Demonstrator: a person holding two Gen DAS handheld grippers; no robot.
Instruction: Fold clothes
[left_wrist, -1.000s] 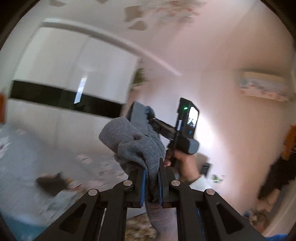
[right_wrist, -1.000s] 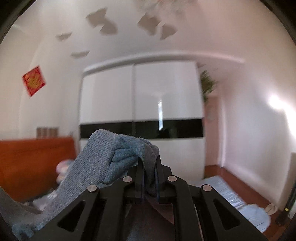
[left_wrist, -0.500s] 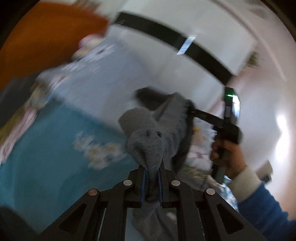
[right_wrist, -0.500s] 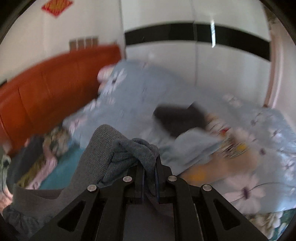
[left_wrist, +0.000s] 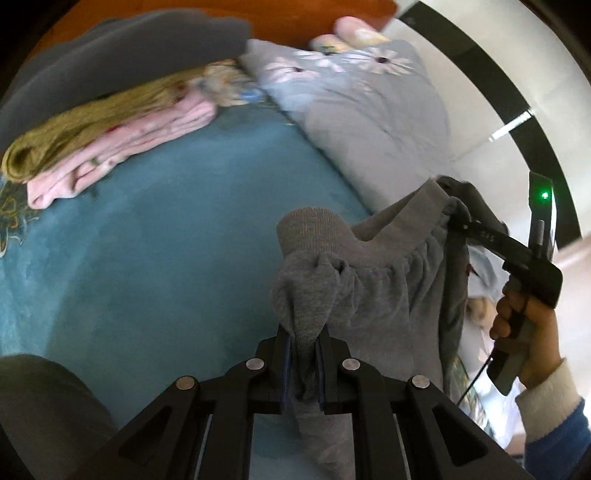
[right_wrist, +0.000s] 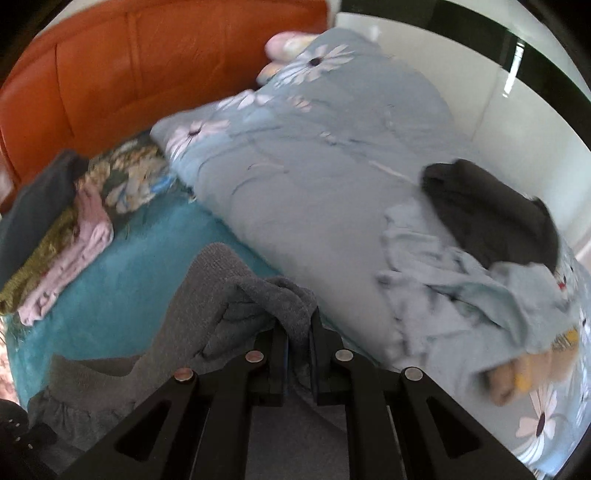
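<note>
Holding a grey knitted garment with a ribbed hem (left_wrist: 384, 291) stretched between our two hands, we hang it above the teal plush bedspread (left_wrist: 177, 236). Our left gripper (left_wrist: 303, 369) has its jaws nearly shut, pinching a gathered fold of grey knit. Our right gripper (right_wrist: 297, 354) is likewise clamped tight on another bunch of that cloth. We judge this to be the laying-out step: the garment is lifted and spread, not yet flat on the bed. Next it needs lowering evenly onto the bare teal patch, both corners kept taut so it lands smooth, clear of the folded pile of pink, olive and dark clothes (left_wrist: 110, 122) near the orange leather headboard (right_wrist: 147, 66).

Only the left view shows the right hand (left_wrist: 524, 332), in a blue sleeve with a white cuff, holding its tool at the garment's far corner. Only the right view shows a crumpled pale blue garment (right_wrist: 461, 280) and a black one (right_wrist: 491, 210) lying on the grey-blue flowered duvet (right_wrist: 314, 177), seemingly awaiting their turn
</note>
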